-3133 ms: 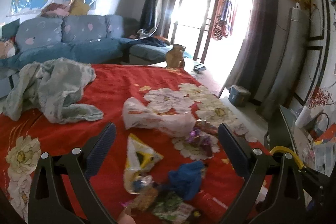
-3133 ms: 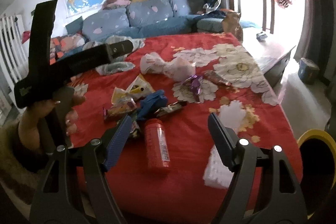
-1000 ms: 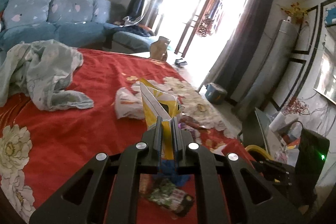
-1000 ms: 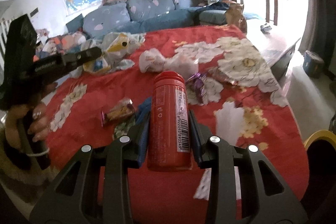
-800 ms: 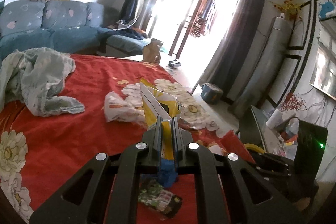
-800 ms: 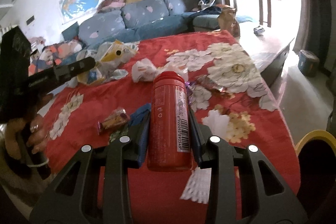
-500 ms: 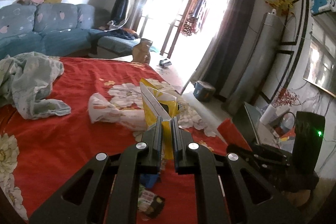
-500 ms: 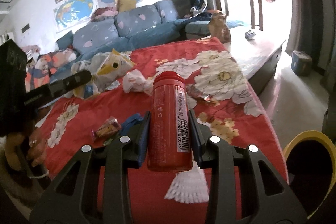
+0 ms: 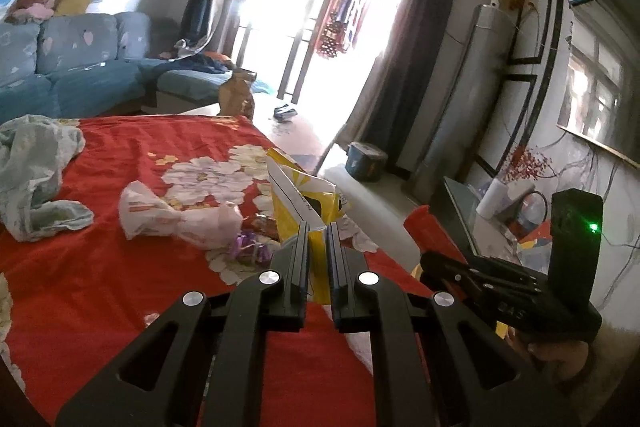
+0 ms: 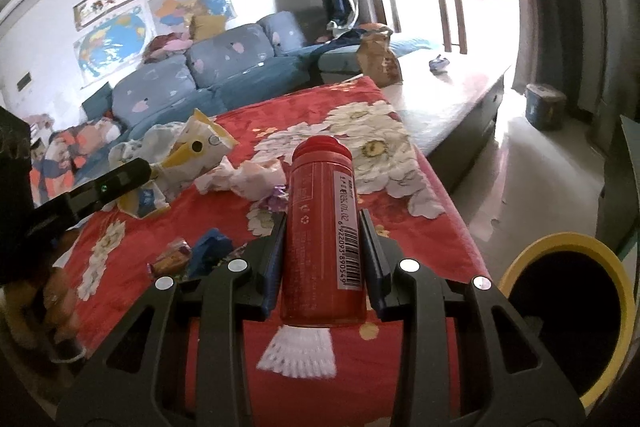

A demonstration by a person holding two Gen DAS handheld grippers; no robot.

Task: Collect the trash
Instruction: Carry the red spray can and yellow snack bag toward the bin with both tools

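Observation:
My left gripper point(image 9: 317, 227) is shut on a yellow and white snack bag point(image 9: 304, 199), held above the red flowered bedspread point(image 9: 112, 267). It also shows in the right wrist view point(image 10: 196, 147), at the tip of the left gripper point(image 10: 142, 167). My right gripper point(image 10: 322, 219) is shut on a red bottle point(image 10: 322, 227) with a barcode label, held upright over the bed's near edge. The right gripper also shows in the left wrist view point(image 9: 436, 259). A yellow-rimmed black bin point(image 10: 568, 311) stands on the floor to the bottle's right.
On the bed lie a crumpled white bag point(image 9: 176, 219), a purple wrapper point(image 9: 250, 251), a blue wrapper point(image 10: 208, 251), a small snack pack point(image 10: 172, 259), a white paper cup liner point(image 10: 300, 351) and a pale cloth point(image 9: 36, 179). A blue sofa point(image 10: 208, 75) stands behind.
Both grippers have swung to the right toward the bed's edge with their loads. The yellow-rimmed bin now shows much larger in the right wrist view.

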